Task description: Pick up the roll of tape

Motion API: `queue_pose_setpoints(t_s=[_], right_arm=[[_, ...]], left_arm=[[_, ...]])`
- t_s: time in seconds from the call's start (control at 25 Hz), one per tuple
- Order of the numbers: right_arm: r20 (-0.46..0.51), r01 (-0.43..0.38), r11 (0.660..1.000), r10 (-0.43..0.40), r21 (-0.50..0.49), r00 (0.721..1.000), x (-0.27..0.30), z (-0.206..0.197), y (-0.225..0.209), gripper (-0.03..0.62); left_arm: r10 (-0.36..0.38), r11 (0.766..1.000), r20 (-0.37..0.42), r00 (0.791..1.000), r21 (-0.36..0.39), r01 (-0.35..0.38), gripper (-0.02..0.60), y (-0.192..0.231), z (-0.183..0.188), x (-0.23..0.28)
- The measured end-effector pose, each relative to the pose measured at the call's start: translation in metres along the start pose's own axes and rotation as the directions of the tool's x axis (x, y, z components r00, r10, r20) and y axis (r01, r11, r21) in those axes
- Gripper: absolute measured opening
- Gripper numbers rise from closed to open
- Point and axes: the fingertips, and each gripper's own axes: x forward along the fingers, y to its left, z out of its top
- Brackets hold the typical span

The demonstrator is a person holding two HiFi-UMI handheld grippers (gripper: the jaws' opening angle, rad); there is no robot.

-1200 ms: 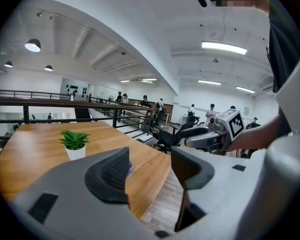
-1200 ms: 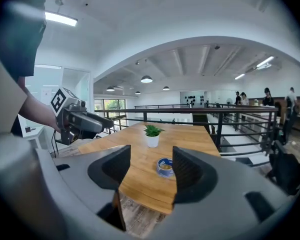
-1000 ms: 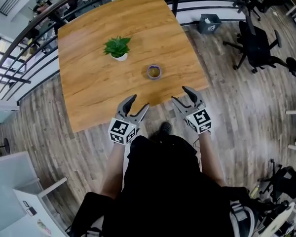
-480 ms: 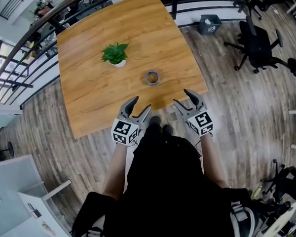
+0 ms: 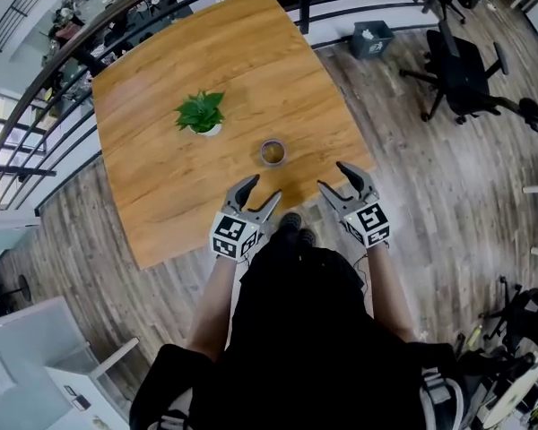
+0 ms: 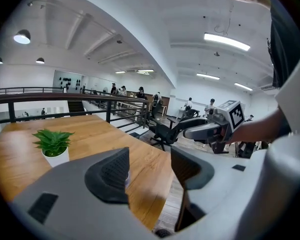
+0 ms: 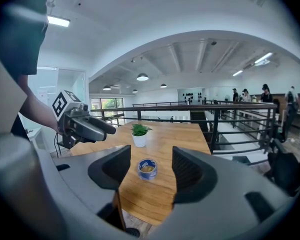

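Left gripper point(image 5: 264, 188) and right gripper point(image 5: 332, 176) gape empty before one roll of tape point(image 5: 272, 152), one plant point(image 5: 199, 115).

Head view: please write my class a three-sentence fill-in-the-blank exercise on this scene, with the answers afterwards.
The roll of tape lies on the wooden ____. Behind it, farther from the person, stands a potted ____. The left gripper and right gripper hold nothing; their jaws are ____.
Missing words: table, plant, open.
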Motion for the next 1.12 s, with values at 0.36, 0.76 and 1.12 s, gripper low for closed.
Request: queue_pose_setpoints(t_s=[0.36, 0.76, 1.12], right_arm=[[-0.005, 0.045, 0.999, -0.045, 0.012, 0.999, 0.011, 0.010, -0.001, 0.271], [-0.028, 0.145, 0.989, -0.144, 0.044, 0.989, 0.008, 0.003, -0.014, 0.270], [-0.042, 0.209, 0.977, -0.207, 0.038, 0.977, 0.018, 0.001, -0.023, 0.270]], left_arm=[[-0.076, 0.997, -0.072, 0.994, 0.025, 0.078, 0.262, 0.011, -0.014, 0.022], [-0.170, 0.982, -0.123, 0.978, 0.058, 0.178, 0.262, 0.021, -0.026, 0.048], [-0.218, 0.971, -0.148, 0.965, 0.070, 0.230, 0.262, 0.032, -0.039, 0.059]])
